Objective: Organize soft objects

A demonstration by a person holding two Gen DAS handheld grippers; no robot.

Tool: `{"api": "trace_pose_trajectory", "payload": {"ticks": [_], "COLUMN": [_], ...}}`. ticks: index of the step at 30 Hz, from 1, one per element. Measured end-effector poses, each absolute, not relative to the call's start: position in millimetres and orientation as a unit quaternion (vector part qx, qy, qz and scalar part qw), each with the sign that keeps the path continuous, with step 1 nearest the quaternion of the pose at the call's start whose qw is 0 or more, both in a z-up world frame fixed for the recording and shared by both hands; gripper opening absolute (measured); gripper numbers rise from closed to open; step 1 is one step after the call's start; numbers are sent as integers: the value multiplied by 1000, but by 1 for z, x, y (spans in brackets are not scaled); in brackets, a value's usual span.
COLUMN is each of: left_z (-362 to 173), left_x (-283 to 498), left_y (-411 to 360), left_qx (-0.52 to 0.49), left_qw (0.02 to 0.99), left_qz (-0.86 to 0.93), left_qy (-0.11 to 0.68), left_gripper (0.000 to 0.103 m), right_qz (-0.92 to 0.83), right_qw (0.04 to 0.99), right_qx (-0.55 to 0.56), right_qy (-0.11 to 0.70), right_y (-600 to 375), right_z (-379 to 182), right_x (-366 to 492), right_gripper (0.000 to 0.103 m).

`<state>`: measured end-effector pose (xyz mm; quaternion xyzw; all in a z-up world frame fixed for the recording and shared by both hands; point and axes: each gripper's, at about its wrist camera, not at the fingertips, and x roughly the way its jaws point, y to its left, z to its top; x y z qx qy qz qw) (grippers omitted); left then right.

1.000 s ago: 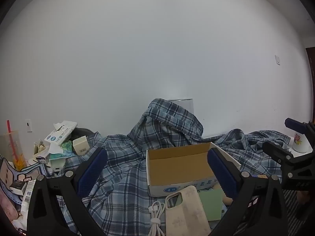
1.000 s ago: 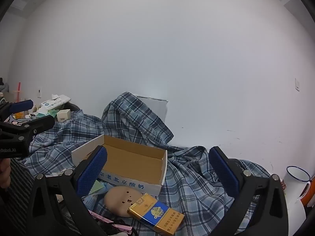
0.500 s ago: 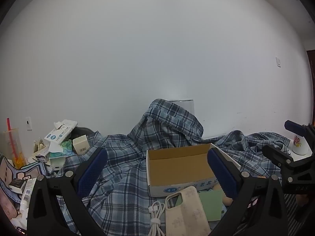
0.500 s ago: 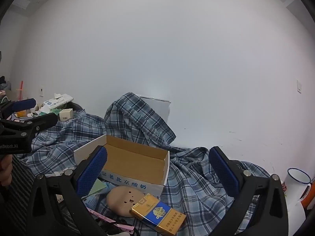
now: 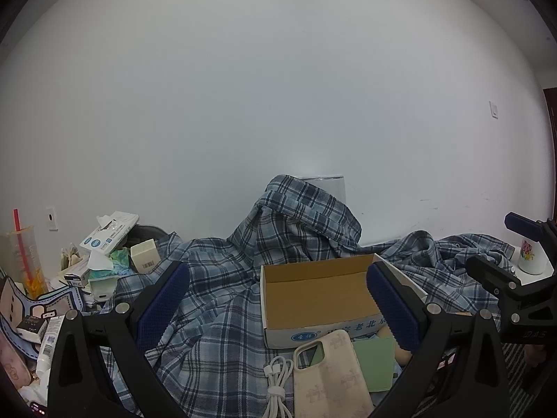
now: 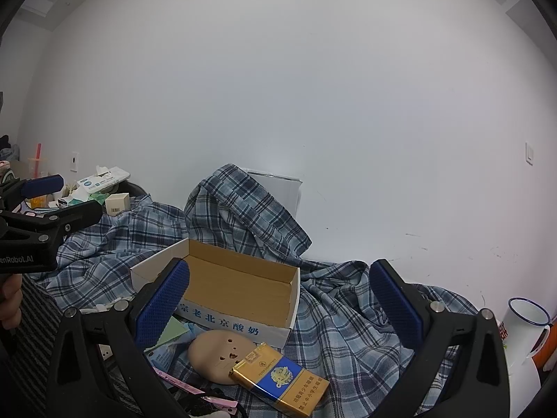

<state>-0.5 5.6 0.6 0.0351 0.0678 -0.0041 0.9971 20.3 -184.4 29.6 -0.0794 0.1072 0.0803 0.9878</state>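
A white wall (image 5: 278, 87) is filling most of both views. Below it a blue plaid shirt (image 5: 222, 296) is lying spread and rumpled across the surface, one part draping up over a white box (image 6: 278, 188) standing against the wall. An open cardboard box (image 5: 320, 292) is sitting on the shirt, its brown inside showing nothing in it.

The left gripper (image 5: 278, 299) is hovering above the shirt with its jaws spread wide and nothing between them; the cardboard box is showing between the blue pads (image 5: 163, 299). The right gripper (image 6: 278, 299) is likewise hanging with jaws wide apart and gripping nothing, the same box lying between its fingers.

Just in front of the box, a beige phone case (image 5: 330, 372) is lying on the shirt beside a green card (image 5: 374, 358) and a coiled white cable (image 5: 276, 386). In the right wrist view a soft tan round toy (image 6: 217, 351) is resting against the box front, touching a blue and gold cigarette pack (image 6: 282, 379). Pink strips (image 6: 188, 388) are lying near the toy.

Off to the left a pile of tissue packs and small cartons (image 5: 104, 250) is sitting by a plastic cup with a red straw (image 5: 22, 257). A white mug (image 6: 525, 324) is standing at the far right.
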Motion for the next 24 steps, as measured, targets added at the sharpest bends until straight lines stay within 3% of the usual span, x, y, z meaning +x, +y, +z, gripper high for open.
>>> {"api": "trace_pose_trajectory", "payload": {"ticks": [24], "left_z": [2], "left_x": [-2], "left_y": [8], "left_qx": [34], "left_qw": [997], "left_qz": [-3], "left_qy": [67], "left_gripper": [103], "right_qz": [80], "right_qw": [988], "right_qx": [-79], "right_qy": [108], "right_y": [-184], "right_z": [30], "right_x": [21], "right_gripper": [103]}}
